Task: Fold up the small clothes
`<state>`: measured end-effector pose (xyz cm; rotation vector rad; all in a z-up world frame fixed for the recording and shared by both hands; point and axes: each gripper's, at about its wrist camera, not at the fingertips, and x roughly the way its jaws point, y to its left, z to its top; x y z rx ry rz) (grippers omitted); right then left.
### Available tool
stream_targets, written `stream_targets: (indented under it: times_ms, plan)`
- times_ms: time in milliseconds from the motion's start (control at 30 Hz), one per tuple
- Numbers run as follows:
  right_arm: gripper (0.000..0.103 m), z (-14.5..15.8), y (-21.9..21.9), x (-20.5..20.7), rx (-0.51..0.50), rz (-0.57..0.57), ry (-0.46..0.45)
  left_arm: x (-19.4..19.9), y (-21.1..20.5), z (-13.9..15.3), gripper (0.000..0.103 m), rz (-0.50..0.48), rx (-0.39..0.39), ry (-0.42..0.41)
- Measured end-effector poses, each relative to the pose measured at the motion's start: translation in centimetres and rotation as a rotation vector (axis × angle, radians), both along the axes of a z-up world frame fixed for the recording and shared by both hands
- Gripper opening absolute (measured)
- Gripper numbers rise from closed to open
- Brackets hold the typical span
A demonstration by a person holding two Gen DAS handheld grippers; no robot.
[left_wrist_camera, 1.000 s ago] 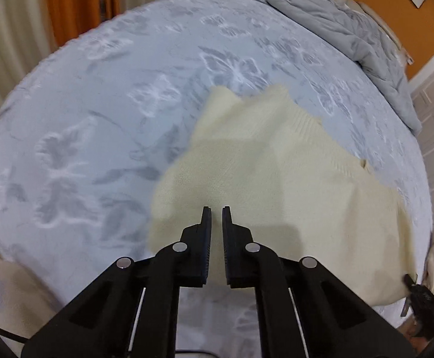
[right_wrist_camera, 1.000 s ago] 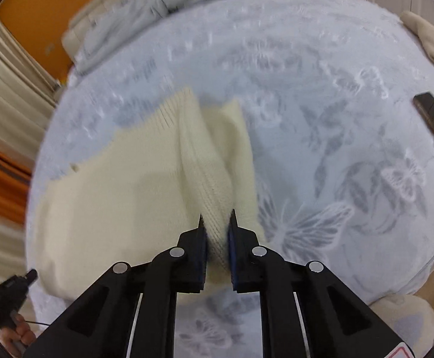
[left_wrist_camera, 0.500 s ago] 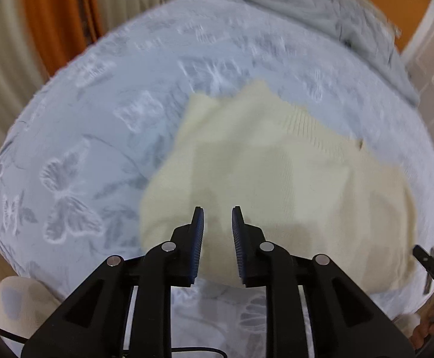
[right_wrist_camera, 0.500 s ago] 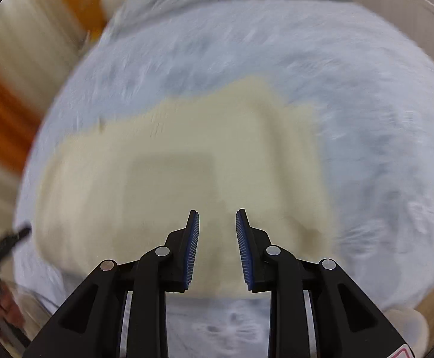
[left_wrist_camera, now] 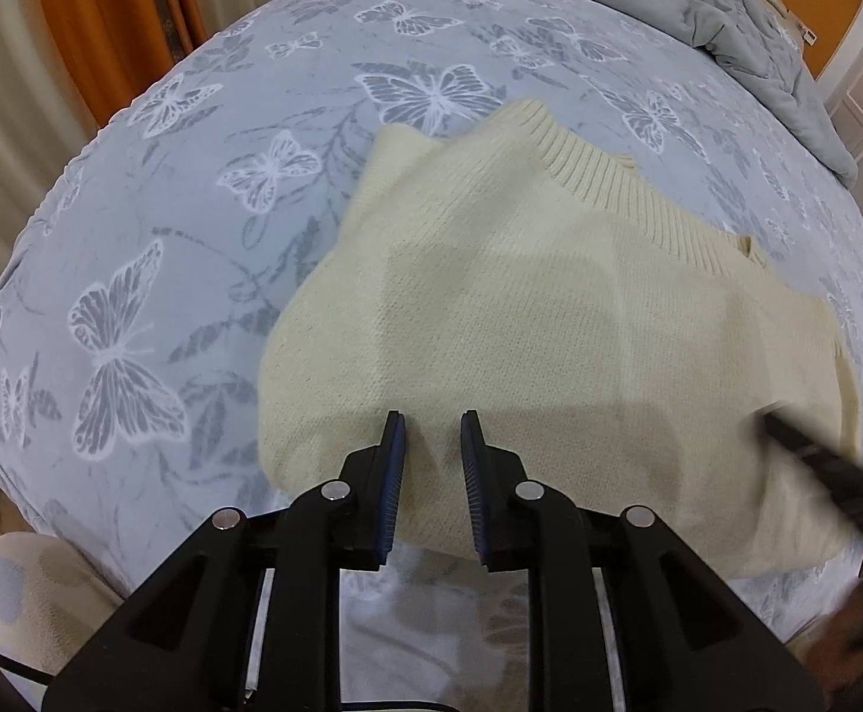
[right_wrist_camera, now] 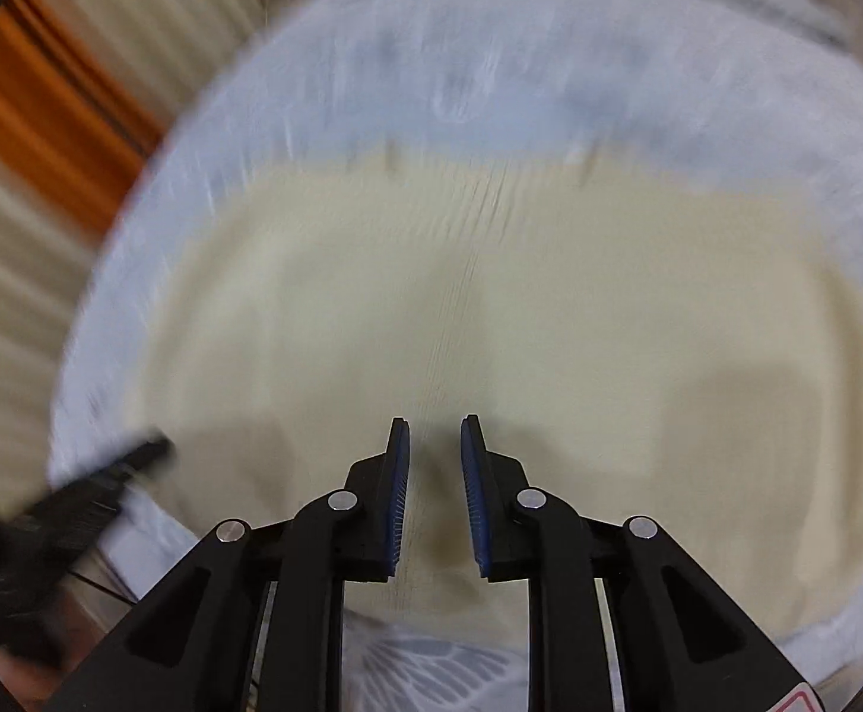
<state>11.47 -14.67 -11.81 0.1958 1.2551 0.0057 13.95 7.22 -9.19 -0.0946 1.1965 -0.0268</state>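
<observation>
A cream knitted sweater [left_wrist_camera: 550, 308] lies flat on the bed, its ribbed collar towards the far side. My left gripper [left_wrist_camera: 431, 415] hovers over its near left edge, open by a narrow gap with nothing between the pads. In the blurred right wrist view, my right gripper [right_wrist_camera: 434, 418] points down over the middle of the sweater [right_wrist_camera: 491, 296]. Its jaws are closing a little, with no cloth pinched between them. The right gripper's dark finger [left_wrist_camera: 817, 463] shows at the sweater's near right edge. The left gripper's finger [right_wrist_camera: 93, 486] shows blurred at the lower left.
The grey bedsheet [left_wrist_camera: 194, 207] with white butterflies spreads round the sweater. A grey duvet [left_wrist_camera: 698, 6] is bunched at the far right. Orange curtains [left_wrist_camera: 105, 29] hang past the far left edge. A cream plush thing [left_wrist_camera: 28, 593] sits below the bed's near corner.
The right gripper let go of the sweater fold it pinched and swept sideways over the garment. The left gripper's jaws parted. The fold now lies flat.
</observation>
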Motion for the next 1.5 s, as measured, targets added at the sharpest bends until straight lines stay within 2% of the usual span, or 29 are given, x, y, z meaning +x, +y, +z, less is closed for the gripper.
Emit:
stream_targets:
  times_ms: [67, 167, 200, 267, 300, 367, 433, 500, 533, 567, 600, 633, 667, 700, 767, 800, 833, 900, 933, 1033, 1067, 1100, 1133, 1200, 1233, 1300, 1367, 1433, 1500]
  plan:
    - [0.022, 1.0, 1.2, 0.1, -0.07, 0.033, -0.016, -0.1, -0.1, -0.1, 0.02, -0.004, 0.001, 0.004]
    - [0.02, 3.3, 1.1, -0.1, 0.025, 0.018, -0.08, 0.0, -0.1, -0.2, 0.02, -0.01, 0.003, 0.004]
    - [0.02, 3.2, 1.0, -0.1, 0.022, 0.015, -0.082, 0.0, -0.1, -0.3, 0.019, -0.011, 0.003, 0.006]
    - [0.02, 1.2, 1.5, 0.3, -0.012, 0.043, -0.015, 0.1, -0.2, -0.4, 0.019, -0.009, 0.004, 0.01]
    - [0.02, 0.3, 1.9, 0.1, -0.029, 0.063, -0.012, 0.1, -0.3, -0.5, 0.02, -0.008, 0.003, 0.013]
    - [0.02, 0.8, 2.9, 0.1, -0.079, 0.097, -0.025, 0.1, -0.3, -0.5, 0.02, -0.01, 0.004, 0.014]
    - [0.022, 2.6, 2.7, -0.2, -0.029, 0.072, -0.049, 0.0, -0.1, -0.4, 0.02, -0.012, 0.003, 0.013]
    - [0.021, 4.9, 0.5, -2.1, 0.033, -0.007, -0.109, -0.1, 0.4, -0.2, 0.02, 0.006, -0.021, 0.011]
    - [0.024, 5.5, -1.0, -3.1, 0.033, -0.046, -0.129, -0.2, 0.9, 0.1, 0.02, 0.026, -0.041, 0.005]
    - [0.028, 6.0, -2.9, -4.6, 0.024, -0.102, -0.148, -0.4, 1.5, 0.3, 0.029, 0.054, -0.06, -0.004]
    - [0.039, 6.5, -5.7, -6.6, -0.003, -0.188, -0.164, -0.6, 2.6, 0.7, 0.044, 0.105, -0.084, -0.018]
    - [0.045, 6.5, -8.1, -8.4, -0.026, -0.259, -0.168, -0.8, 3.6, 0.9, 0.052, 0.149, -0.109, -0.03]
    - [0.046, 6.5, -9.8, -9.5, -0.041, -0.305, -0.164, -1.1, 5.0, 1.0, 0.064, 0.218, -0.141, -0.044]
    - [0.048, 6.2, -12.0, -11.2, -0.06, -0.375, -0.15, -1.2, 5.9, 0.8, 0.07, 0.264, -0.148, -0.042]
    - [0.059, 4.7, -16.3, -14.3, -0.057, -0.521, -0.092, -1.1, 7.3, -0.6, 0.07, 0.328, -0.156, 0.003]
    - [0.059, 3.9, -17.5, -15.0, -0.033, -0.557, -0.068, -1.0, 7.5, -1.3, 0.07, 0.335, -0.153, 0.033]
    - [0.059, 2.8, -18.9, -15.7, 0.036, -0.591, -0.042, -0.8, 7.5, -2.2, 0.071, 0.335, -0.165, 0.063]
    - [0.06, 1.2, -19.5, -15.9, 0.167, -0.601, -0.036, -0.9, 7.1, -2.7, 0.072, 0.348, -0.196, 0.06]
    - [0.069, 0.7, -19.4, -15.6, 0.188, -0.599, -0.033, -0.9, 6.8, -2.7, 0.072, 0.346, -0.207, 0.056]
    - [0.074, -1.0, -18.4, -14.0, 0.171, -0.594, -0.015, -0.4, 5.5, -3.2, 0.073, 0.311, -0.231, 0.066]
    - [0.072, -0.9, -18.0, -13.6, 0.153, -0.591, -0.029, 0.1, 5.1, -3.7, 0.073, 0.293, -0.233, 0.086]
    - [0.053, -0.7, -18.1, -12.9, 0.157, -0.582, -0.039, 0.3, 4.9, -3.8, 0.065, 0.284, -0.224, 0.098]
    - [0.028, -0.3, -18.0, -12.4, 0.207, -0.564, -0.051, 0.6, 4.8, -3.5, 0.057, 0.266, -0.222, 0.095]
    - [0.022, 1.4, -17.9, -12.0, 0.209, -0.553, -0.081, 0.5, 4.5, -2.2, 0.024, 0.226, -0.218, 0.087]
    - [0.016, 2.9, -17.7, -12.2, 0.216, -0.53, -0.119, 0.3, 4.6, -1.2, 0.023, 0.216, -0.232, 0.08]
    - [0.015, 5.5, -17.4, -13.1, 0.21, -0.492, -0.165, -0.6, 4.9, 1.0, 0.02, 0.19, -0.264, 0.05]
    - [0.015, 6.0, -17.5, -13.7, 0.176, -0.461, -0.165, -1.5, 5.1, 2.7, 0.018, 0.164, -0.275, 0.036]
    - [0.015, 3.5, -18.0, -14.0, 0.112, -0.457, -0.082, -2.3, 5.1, 2.4, 0.018, 0.157, -0.263, 0.062]
    - [0.016, 0.3, -18.7, -15.6, 0.118, -0.492, 0.024, -2.7, 5.1, -0.1, 0.018, 0.162, -0.218, 0.115]
